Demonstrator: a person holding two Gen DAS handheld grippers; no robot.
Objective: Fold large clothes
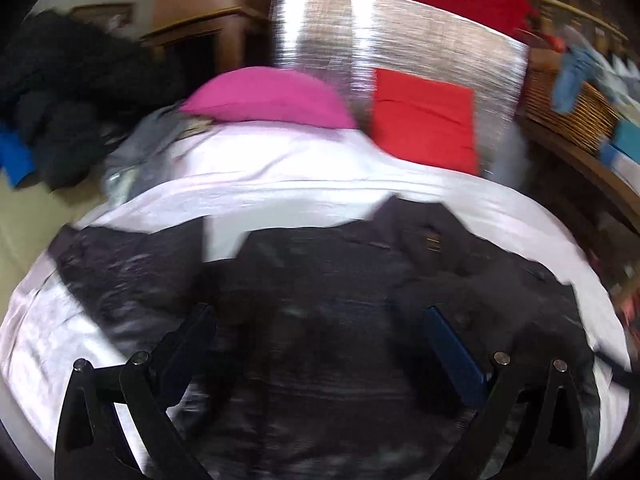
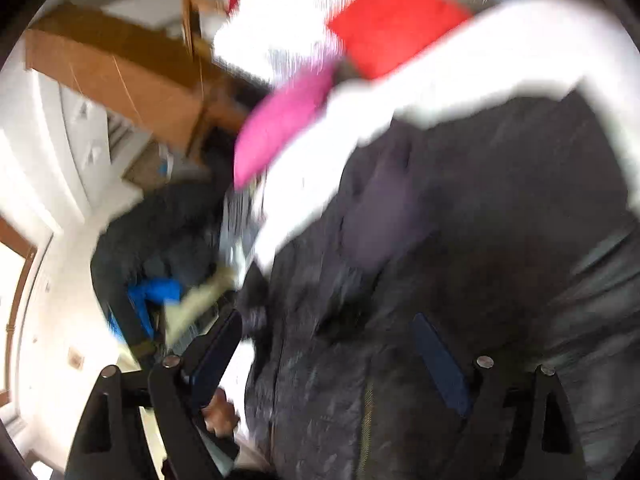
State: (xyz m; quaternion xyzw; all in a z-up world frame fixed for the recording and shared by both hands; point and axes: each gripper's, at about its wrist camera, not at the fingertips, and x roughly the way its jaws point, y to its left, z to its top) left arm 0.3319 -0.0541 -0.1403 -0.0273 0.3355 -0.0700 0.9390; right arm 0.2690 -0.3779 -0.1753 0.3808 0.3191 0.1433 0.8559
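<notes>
A large dark grey jacket (image 1: 320,264) lies spread across a bed with a pale pink sheet (image 1: 280,176). My left gripper (image 1: 320,320) is open and hovers just above the jacket's middle, nothing between its fingers. In the tilted, blurred right wrist view the same jacket (image 2: 460,240) fills the right half. My right gripper (image 2: 328,328) is open over the jacket's left edge, its left finger (image 2: 216,356) off the cloth.
A pink pillow (image 1: 268,98) and a red pillow (image 1: 424,120) lie at the bed's head against a silver headboard (image 1: 396,36). A pile of dark clothes (image 1: 60,92) sits to the left. A wicker basket (image 1: 572,108) stands on the right.
</notes>
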